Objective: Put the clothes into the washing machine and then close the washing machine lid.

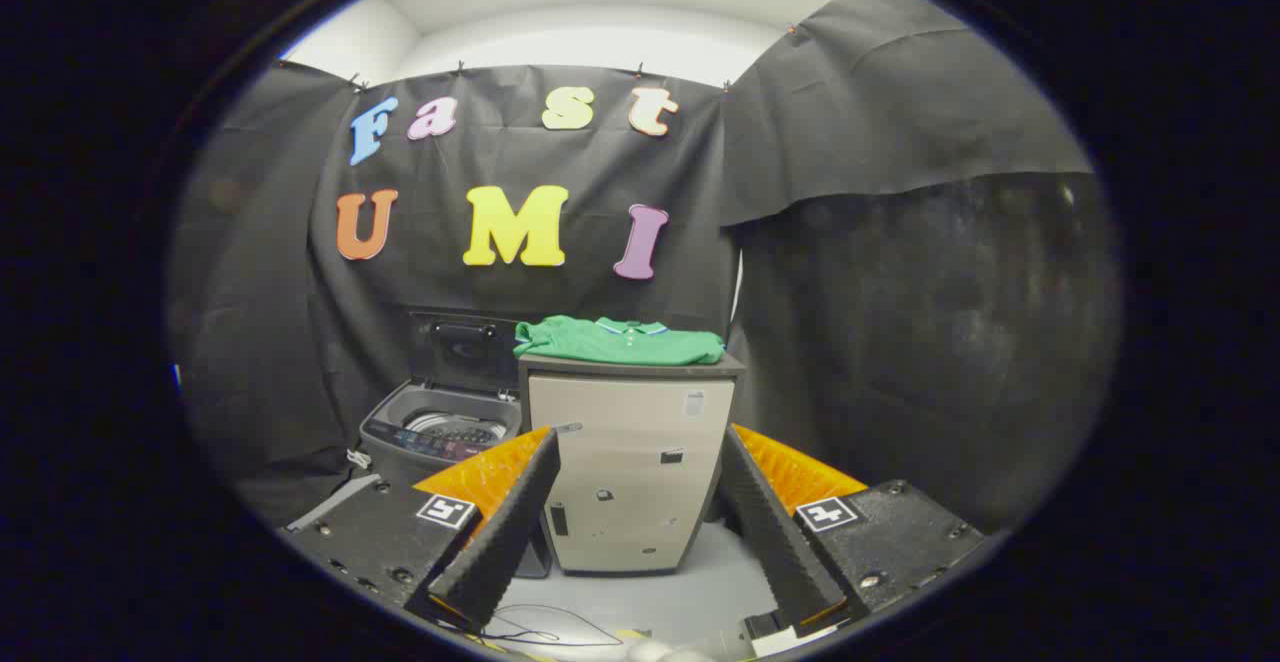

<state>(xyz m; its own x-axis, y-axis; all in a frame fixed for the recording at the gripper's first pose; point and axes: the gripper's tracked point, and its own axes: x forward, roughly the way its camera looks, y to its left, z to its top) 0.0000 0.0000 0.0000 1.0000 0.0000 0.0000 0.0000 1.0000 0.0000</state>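
A folded green polo shirt point(620, 341) lies on top of a beige cabinet point(630, 462), well beyond my fingers. To the cabinet's left stands a grey top-loading washing machine point(440, 434). Its dark lid point(463, 347) is raised upright at the back, and the metal drum shows inside. My gripper point(635, 532) is open and holds nothing. Its two black ribbed fingers point(505, 532) frame the cabinet's front from a distance, far short of the shirt.
Black cloth walls close the booth behind and to the right of the cabinet. Pale floor point(690, 592) runs from the fingers to the cabinet's foot, with a thin cable point(560, 627) lying on it near the fingertips.
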